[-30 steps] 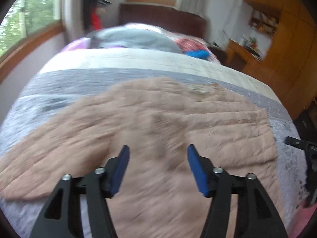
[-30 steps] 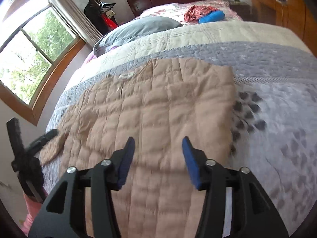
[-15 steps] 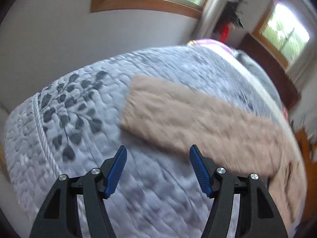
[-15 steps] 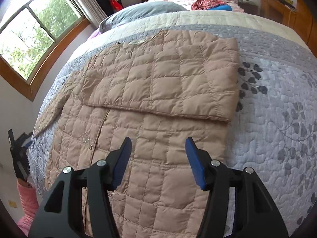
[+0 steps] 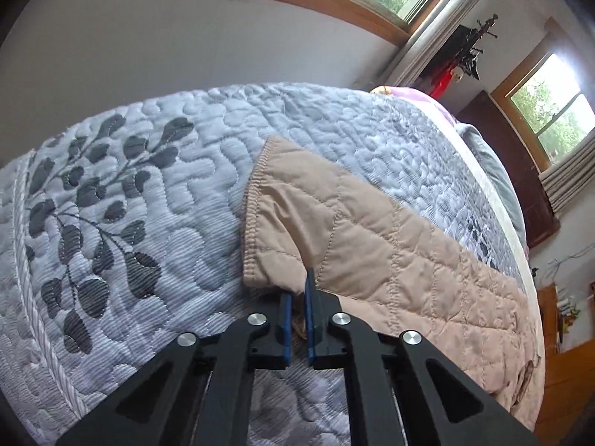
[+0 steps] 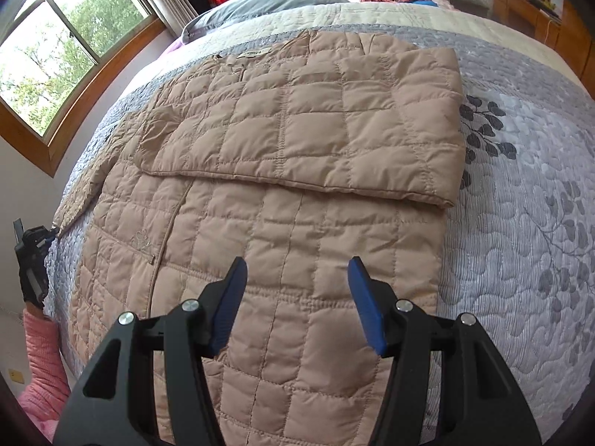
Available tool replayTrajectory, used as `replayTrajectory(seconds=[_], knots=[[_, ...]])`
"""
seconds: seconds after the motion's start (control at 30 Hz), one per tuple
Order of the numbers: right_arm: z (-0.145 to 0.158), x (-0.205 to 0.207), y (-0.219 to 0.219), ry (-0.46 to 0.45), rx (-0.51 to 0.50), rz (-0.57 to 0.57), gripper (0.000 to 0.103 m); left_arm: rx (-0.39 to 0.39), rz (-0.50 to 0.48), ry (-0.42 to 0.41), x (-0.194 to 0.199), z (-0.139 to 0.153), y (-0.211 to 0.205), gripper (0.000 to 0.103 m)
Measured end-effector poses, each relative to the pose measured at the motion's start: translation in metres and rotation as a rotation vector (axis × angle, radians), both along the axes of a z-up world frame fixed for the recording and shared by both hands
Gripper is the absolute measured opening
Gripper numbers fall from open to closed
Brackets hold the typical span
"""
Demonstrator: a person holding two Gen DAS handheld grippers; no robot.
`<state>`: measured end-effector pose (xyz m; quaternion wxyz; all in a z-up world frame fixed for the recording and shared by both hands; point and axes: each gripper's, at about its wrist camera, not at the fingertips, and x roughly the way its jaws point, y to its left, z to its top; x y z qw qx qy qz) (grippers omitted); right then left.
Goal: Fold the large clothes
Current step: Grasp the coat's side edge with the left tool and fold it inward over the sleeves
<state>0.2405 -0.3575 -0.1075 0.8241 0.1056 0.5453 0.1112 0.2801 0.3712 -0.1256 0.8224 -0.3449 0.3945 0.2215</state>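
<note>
Your left tool (image 5: pixel 296 297) has its blue pads pressed almost together, pinching the near corner of the tan quilted jacket's sleeve (image 5: pixel 357 238) just behind the stitched cuff (image 5: pixel 253 208). From that grip the sleeve runs away from you toward the upper right of the left view, its long axis slanting across the bed, and the cuff end points toward the bed's edge and the white wall (image 5: pixel 130 37).

Your right tool (image 6: pixel 297 297) is spread wide and holds nothing; it hovers above the lower body of the tan quilted jacket (image 6: pixel 297 223). The jacket lies flat on the grey quilted bedspread with the dark leaf print (image 6: pixel 539 186), its long axis running from you toward the headboard, with the collar and label (image 6: pixel 256 53) at the far end. One sleeve is folded across the chest, lying crosswise to the body, with its cuff at the jacket's right edge. The other sleeve stretches out to the left, where the left tool (image 6: pixel 33 256) grips its tip, near a pink-sleeved arm (image 6: pixel 41 353). A grey pillow (image 6: pixel 267 3) lies beyond the collar.
</note>
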Motion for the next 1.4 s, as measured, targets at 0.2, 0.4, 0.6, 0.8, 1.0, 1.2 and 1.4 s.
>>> replayTrajectory(seconds=[0.2,0.4,0.6,0.8,1.0,1.2,1.4], knots=[[-0.011,0.001,0.002,0.022,-0.022,-0.002,0.056,0.102,-0.076,-0.154,-0.005,0.058,-0.042,0.004],[-0.010,0.001,0.002,0.011,-0.006,0.001,0.056,0.244,-0.292,-0.247,0.016,0.111,-0.137,0.004],[-0.010,-0.001,-0.002,0.005,-0.001,-0.005,0.056,0.272,-0.561,-0.262,0.041,0.115,-0.251,0.004],[-0.011,-0.005,-0.010,-0.002,0.016,-0.018,0.056,0.275,-0.775,-0.251,0.059,0.102,-0.363,0.004],[-0.016,-0.006,-0.017,0.004,0.022,-0.026,0.056,0.268,-0.895,-0.198,0.082,0.076,-0.440,0.004],[-0.017,-0.009,-0.022,0.011,0.020,-0.037,0.056,0.240,-0.943,-0.079,0.104,0.036,-0.468,0.004],[-0.005,-0.001,-0.010,0.001,0.013,-0.024,0.056,0.128,-1.084,-0.080,0.091,0.032,-0.467,0.039]])
